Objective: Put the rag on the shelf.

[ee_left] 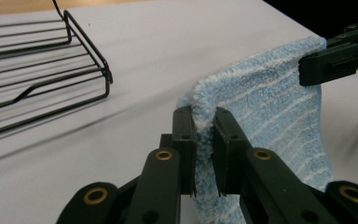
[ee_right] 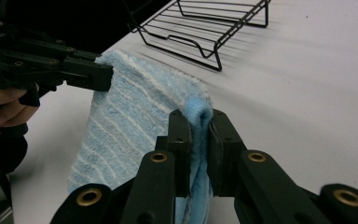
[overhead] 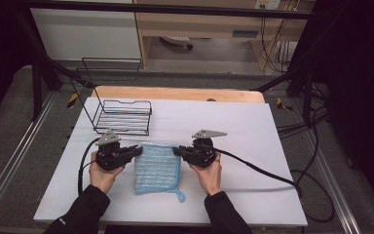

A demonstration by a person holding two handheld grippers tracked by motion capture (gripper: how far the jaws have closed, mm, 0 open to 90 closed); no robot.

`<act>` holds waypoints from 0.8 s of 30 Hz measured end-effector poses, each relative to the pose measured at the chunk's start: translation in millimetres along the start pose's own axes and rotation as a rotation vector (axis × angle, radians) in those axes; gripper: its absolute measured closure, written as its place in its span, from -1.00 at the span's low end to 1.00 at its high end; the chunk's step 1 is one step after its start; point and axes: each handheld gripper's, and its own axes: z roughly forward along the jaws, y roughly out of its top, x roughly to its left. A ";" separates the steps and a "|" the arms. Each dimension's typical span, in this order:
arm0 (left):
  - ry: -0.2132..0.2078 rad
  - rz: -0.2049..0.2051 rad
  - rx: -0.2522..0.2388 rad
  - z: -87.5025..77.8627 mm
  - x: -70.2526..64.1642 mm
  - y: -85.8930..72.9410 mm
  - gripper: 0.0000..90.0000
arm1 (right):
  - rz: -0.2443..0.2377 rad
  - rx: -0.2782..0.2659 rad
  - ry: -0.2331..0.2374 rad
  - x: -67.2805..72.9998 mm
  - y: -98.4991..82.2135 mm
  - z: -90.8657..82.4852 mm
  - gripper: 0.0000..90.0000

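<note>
A light blue striped towel [overhead: 158,168] hangs folded between my two grippers above the white table [overhead: 253,146], its lower part trailing toward the front edge. My left gripper [overhead: 137,150] is shut on the towel's top left corner; its own view shows the towel [ee_left: 265,107] pinched between the jaws of the left gripper [ee_left: 204,122]. My right gripper [overhead: 177,150] is shut on the top right corner. In the right gripper view the towel [ee_right: 135,112] is clamped at the tips of the right gripper [ee_right: 196,125], with the left gripper [ee_right: 100,74] holding the far corner.
A black wire rack [overhead: 122,117] stands on the table behind the left gripper, also seen as the rack [ee_left: 42,70] and the rack [ee_right: 205,28]. Cables [overhead: 258,168] trail from the grippers across the table. The table's wooden far edge [overhead: 175,92] lies beyond.
</note>
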 end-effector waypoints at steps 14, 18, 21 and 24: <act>0.003 0.045 -0.082 -17.4 -15.5 10.9 0.79 | -0.085 -0.080 0.000 15.7 11.4 -24.6 0.81; 0.004 0.050 -0.108 -24.4 -16.2 14.7 0.79 | -0.103 -0.103 0.002 23.5 16.0 -29.1 0.81; 0.012 0.054 -0.125 -29.2 -16.2 17.2 0.79 | -0.130 -0.117 -0.005 29.3 20.5 -30.9 0.81; 0.013 0.052 -0.142 -34.7 -15.0 19.7 0.79 | -0.137 -0.133 0.001 33.4 24.6 -31.7 0.81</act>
